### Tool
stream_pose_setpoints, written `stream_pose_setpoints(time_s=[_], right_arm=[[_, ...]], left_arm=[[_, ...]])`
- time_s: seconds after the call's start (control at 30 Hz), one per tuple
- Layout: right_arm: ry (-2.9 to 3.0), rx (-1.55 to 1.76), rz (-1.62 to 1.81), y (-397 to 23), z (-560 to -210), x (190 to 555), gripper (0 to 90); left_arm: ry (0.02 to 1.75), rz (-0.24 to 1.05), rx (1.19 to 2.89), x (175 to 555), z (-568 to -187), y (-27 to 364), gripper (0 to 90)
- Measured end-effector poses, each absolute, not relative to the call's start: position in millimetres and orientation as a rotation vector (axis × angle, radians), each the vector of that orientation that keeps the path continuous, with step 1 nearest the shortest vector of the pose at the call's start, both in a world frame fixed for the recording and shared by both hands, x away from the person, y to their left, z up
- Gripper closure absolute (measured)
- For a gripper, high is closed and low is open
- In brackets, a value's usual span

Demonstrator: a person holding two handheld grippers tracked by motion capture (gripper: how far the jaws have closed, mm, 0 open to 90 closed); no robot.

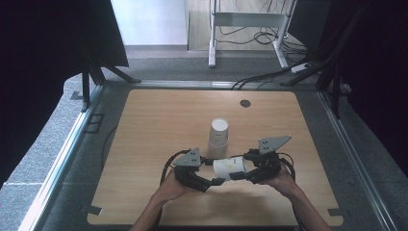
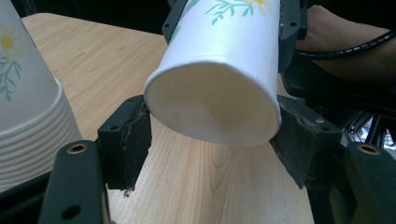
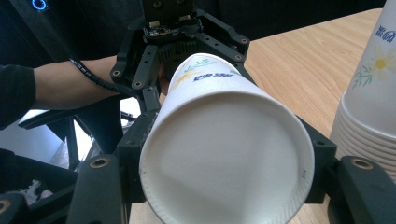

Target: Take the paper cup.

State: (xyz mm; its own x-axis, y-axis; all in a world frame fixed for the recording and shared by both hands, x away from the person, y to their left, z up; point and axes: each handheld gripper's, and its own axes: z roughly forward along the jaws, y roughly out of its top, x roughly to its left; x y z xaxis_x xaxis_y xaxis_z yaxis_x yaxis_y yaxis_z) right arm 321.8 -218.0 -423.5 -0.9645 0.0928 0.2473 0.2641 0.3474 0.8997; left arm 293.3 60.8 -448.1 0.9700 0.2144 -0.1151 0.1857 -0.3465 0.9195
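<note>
Two hand-held grippers, left [image 1: 217,181] and right [image 1: 236,176], clamp one paper cup [image 1: 229,166] sideways above the desk [image 1: 159,120] beside the stack [image 1: 219,138]; squeeze harder and you'll likely crush its thin wall.

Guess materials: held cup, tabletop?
Held cup: likely paper, matte white with printed flowers; a thin rolled rim and recessed base suggest it, and any coating can't be judged. Tabletop: light woodgrain, smooth with low sheen; could be laminate rather than solid wood.
</note>
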Motion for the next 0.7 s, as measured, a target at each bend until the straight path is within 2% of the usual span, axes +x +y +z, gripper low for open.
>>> stream_pose_setpoints(time_s=[0.7], right_arm=[[-2.462, -0.340, -1.618, -217.9, -428.2, 326.4, 33.7]], left_arm=[[0.293, 0.035, 1.932, 293.4, -450.0, 61.3, 35.9]])
